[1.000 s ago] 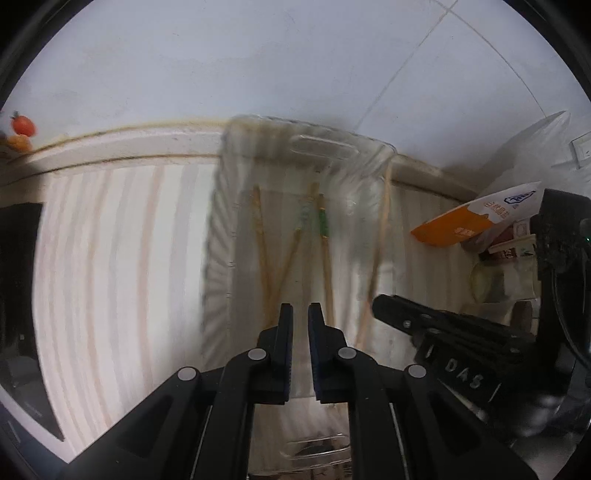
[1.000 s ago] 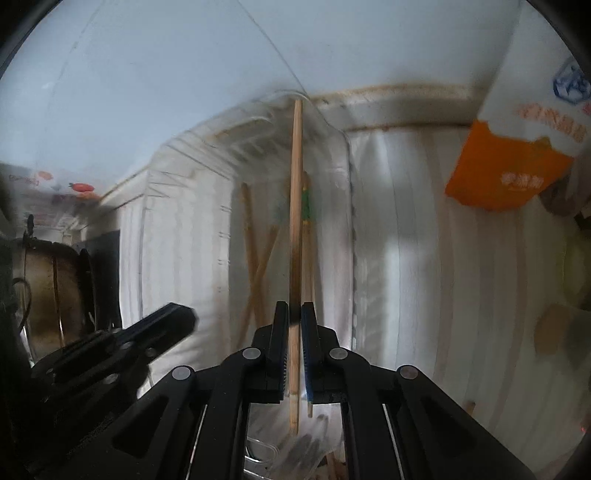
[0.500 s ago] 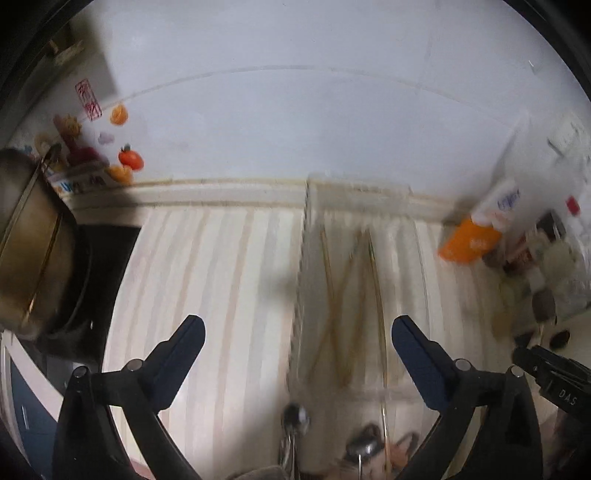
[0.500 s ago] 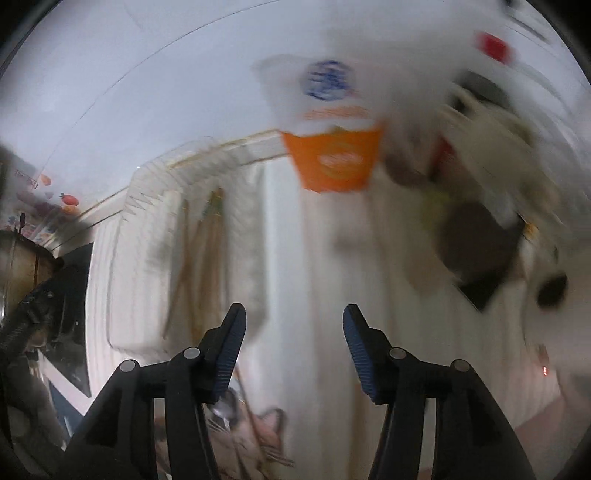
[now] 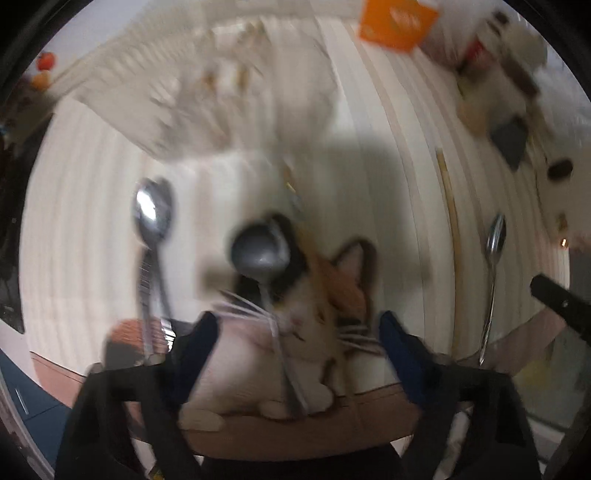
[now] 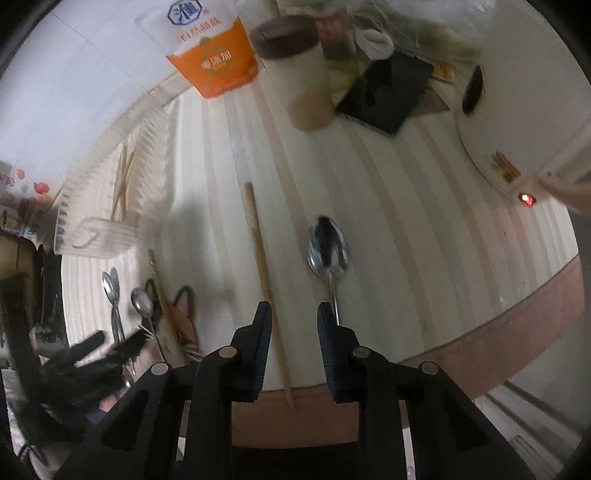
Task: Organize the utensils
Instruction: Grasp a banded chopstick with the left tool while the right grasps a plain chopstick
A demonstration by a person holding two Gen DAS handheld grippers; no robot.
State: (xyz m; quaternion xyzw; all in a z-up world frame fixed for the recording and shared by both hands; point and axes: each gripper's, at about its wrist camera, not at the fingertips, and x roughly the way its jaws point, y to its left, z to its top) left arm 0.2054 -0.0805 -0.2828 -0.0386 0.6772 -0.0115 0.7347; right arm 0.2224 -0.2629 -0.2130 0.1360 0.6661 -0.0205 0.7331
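In the left wrist view, badly blurred, we see the left gripper (image 5: 295,332) at the bottom centre with its jaws apart; they have just been closing a little, and nothing is pressed between the pads. Below it a spoon (image 5: 258,254) lies on a cat picture (image 5: 325,295), its handle running down between the jaws. A second spoon (image 5: 153,214) lies at centre left and a third spoon (image 5: 493,266) at right, beside a chopstick (image 5: 452,236). The tray (image 5: 207,99) sits at upper left, smeared; we can only just make out sticks inside. An orange pack (image 5: 397,22) is at the top right.

In the right wrist view we see the right gripper (image 6: 293,321) at bottom centre, its jaws partly apart after just closing in, gripping nothing. The chopstick (image 6: 262,266) runs from mid-frame down between the jaws and past the table edge (image 6: 480,347), close to the left finger; we cannot tell if they touch. The third spoon (image 6: 328,251) lies just right of it, handle towards the right finger. The tray (image 6: 99,206) holds chopsticks at centre left. Two spoons (image 6: 142,302) and the left gripper (image 6: 110,343) show at lower left. The orange pack (image 6: 214,59), a cup (image 6: 295,66) and a phone (image 6: 388,88) stand along the top.
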